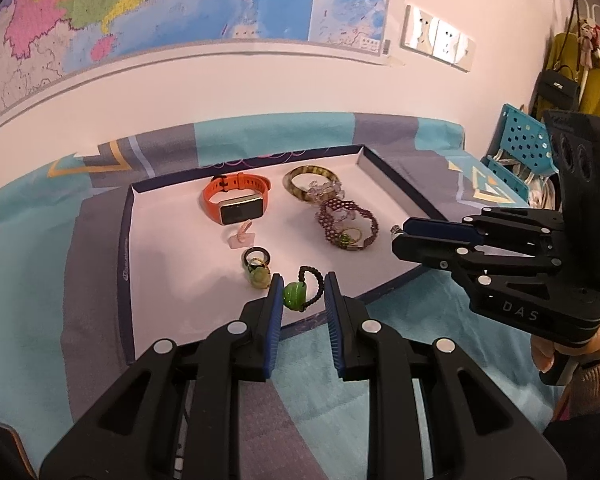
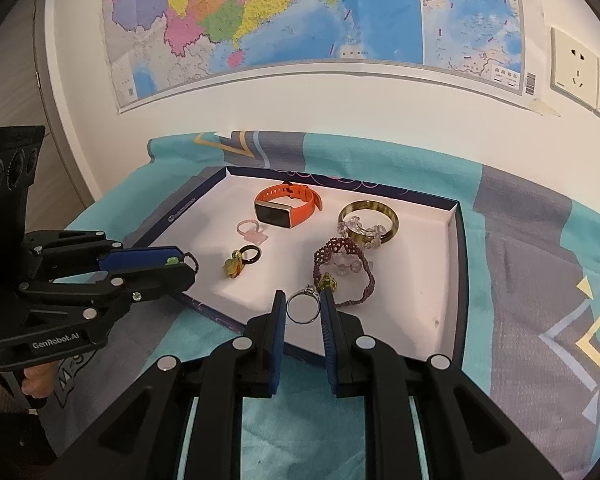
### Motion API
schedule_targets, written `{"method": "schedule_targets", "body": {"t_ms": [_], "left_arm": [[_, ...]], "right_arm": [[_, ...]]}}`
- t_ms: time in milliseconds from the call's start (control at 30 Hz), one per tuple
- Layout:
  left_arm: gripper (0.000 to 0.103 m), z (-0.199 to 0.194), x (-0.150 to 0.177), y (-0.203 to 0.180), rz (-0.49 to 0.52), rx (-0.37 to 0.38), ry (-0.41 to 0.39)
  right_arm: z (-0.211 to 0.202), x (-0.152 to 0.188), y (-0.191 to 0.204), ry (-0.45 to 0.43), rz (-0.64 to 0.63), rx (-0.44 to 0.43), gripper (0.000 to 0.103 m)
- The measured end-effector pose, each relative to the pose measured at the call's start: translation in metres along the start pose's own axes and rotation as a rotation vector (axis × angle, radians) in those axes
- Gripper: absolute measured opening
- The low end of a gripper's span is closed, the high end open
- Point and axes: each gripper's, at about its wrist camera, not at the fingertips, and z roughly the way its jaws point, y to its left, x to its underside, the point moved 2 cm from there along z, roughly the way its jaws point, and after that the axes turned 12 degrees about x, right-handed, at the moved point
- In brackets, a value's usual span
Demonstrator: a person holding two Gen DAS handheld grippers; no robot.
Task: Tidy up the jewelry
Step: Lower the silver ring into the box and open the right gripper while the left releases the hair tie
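A white tray with a dark blue rim (image 1: 148, 248) (image 2: 456, 240) lies on the bed. In it are an orange smartwatch (image 1: 236, 200) (image 2: 288, 206), a horn-coloured bangle (image 1: 312, 186) (image 2: 370, 216), a purple beaded bracelet (image 1: 350, 222) (image 2: 342, 268), a pink ring (image 1: 242, 236) (image 2: 252, 232) and a black ring with a green charm (image 1: 256, 266) (image 2: 240, 260). My left gripper (image 1: 300, 292) (image 2: 180, 262) is shut on a green-bead ring with a black beaded band (image 1: 298, 294). My right gripper (image 2: 303, 306) (image 1: 398, 236) is shut on a silver ring (image 2: 303, 307) above the tray's near edge.
A teal and grey patterned bedspread (image 1: 40, 280) (image 2: 520, 320) covers the bed. A map hangs on the wall (image 2: 300, 20) behind. Blue perforated baskets (image 1: 520, 140) stand at the right, with bags and a yellow garment (image 1: 596, 80) hanging above.
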Motion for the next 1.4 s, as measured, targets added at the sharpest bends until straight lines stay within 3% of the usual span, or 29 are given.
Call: {"method": "schedule_targets", "body": {"t_ms": [567, 1033, 1133, 1233, 1300, 1400], "left_arm": [[0.021, 0.031, 0.001, 0.019, -0.044, -0.032, 0.054], [0.023, 0.038, 0.003, 0.021, -0.051, -0.038, 0.066], [0.029, 0.035, 0.003, 0.021, -0.052, -0.038, 0.060], [0.042, 0.031, 0.004, 0.019, -0.052, -0.041, 0.047], [0.044, 0.027, 0.004, 0.018, -0.049, -0.041, 0.037], [0.058, 0.016, 0.006, 0.015, -0.048, -0.051, 0.013]], "right_arm": [[0.046, 0.005, -0.002, 0.090, 0.010, 0.027, 0.016], [0.051, 0.004, -0.004, 0.104, 0.033, 0.022, 0.017], [0.050, 0.005, -0.004, 0.104, 0.033, 0.026, 0.017], [0.049, 0.005, -0.004, 0.103, 0.035, 0.027, 0.019], [0.046, 0.005, -0.005, 0.095, 0.041, 0.033, 0.033], [0.036, 0.006, -0.005, 0.072, 0.041, 0.043, 0.035]]}}
